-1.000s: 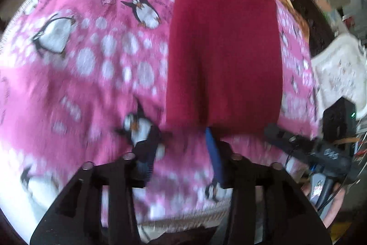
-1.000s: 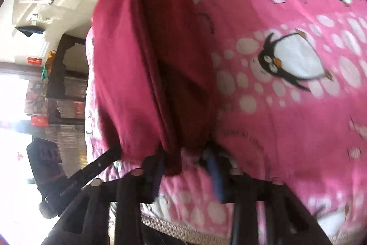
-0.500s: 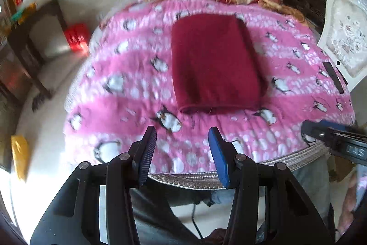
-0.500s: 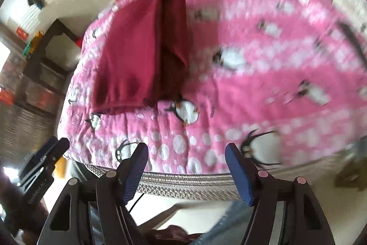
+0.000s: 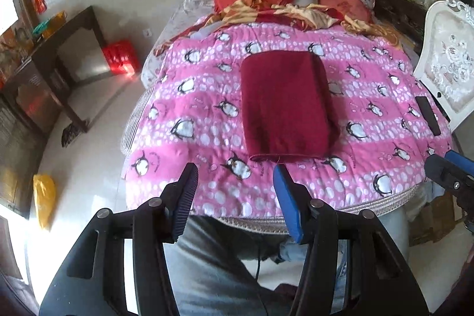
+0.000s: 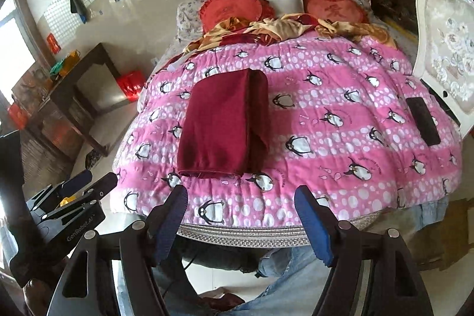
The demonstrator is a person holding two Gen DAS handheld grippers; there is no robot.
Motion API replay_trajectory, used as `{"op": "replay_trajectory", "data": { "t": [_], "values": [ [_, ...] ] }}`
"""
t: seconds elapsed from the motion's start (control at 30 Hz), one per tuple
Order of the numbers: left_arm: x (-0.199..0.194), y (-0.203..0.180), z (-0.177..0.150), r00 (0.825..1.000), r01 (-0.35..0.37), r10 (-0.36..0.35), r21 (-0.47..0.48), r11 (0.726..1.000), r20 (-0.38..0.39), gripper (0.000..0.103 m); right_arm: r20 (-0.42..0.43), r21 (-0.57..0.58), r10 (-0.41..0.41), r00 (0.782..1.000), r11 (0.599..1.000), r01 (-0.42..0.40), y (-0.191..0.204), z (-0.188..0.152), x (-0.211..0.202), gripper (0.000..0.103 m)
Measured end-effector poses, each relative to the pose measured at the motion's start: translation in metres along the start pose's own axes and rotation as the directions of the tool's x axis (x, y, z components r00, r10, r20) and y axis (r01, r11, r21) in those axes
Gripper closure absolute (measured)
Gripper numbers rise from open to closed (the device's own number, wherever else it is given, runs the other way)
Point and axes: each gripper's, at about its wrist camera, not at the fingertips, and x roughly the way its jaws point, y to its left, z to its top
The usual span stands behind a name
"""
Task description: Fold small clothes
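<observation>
The near edge of the bed is cut off behind both tools, and what the folded dark red garment (image 5: 284, 105) is cannot be made out. It is laid flat on the pink penguin quilt (image 5: 189, 96), toward the near edge and left of the middle. The left gripper (image 5: 235, 197) and right gripper (image 6: 241, 222) are held above the floor with fingers spread apart and nothing between them. A dark flat object, perhaps a phone (image 6: 422, 120), is seen by the quilt's right edge. Red cushions (image 6: 234, 9) are piled at the far end beside a white chair (image 6: 447, 43).
</observation>
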Motion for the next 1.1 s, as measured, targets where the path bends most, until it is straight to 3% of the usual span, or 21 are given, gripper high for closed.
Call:
{"op": "replay_trajectory", "data": {
  "t": [0.4,1.1],
  "values": [
    [0.003,0.010,0.016,1.000,-0.007,0.007,0.000,1.000,-0.007,0.050,-0.041,-0.028,-0.009,0.999,1.000,0.008,0.026,0.018,0.017,0.031],
    [0.009,0.015,0.021,1.000,-0.006,0.006,0.004,1.000,-0.021,0.050,-0.074,-0.034,-0.023,0.997,0.999,0.020,0.032,0.024,0.031,0.031]
  ]
}}
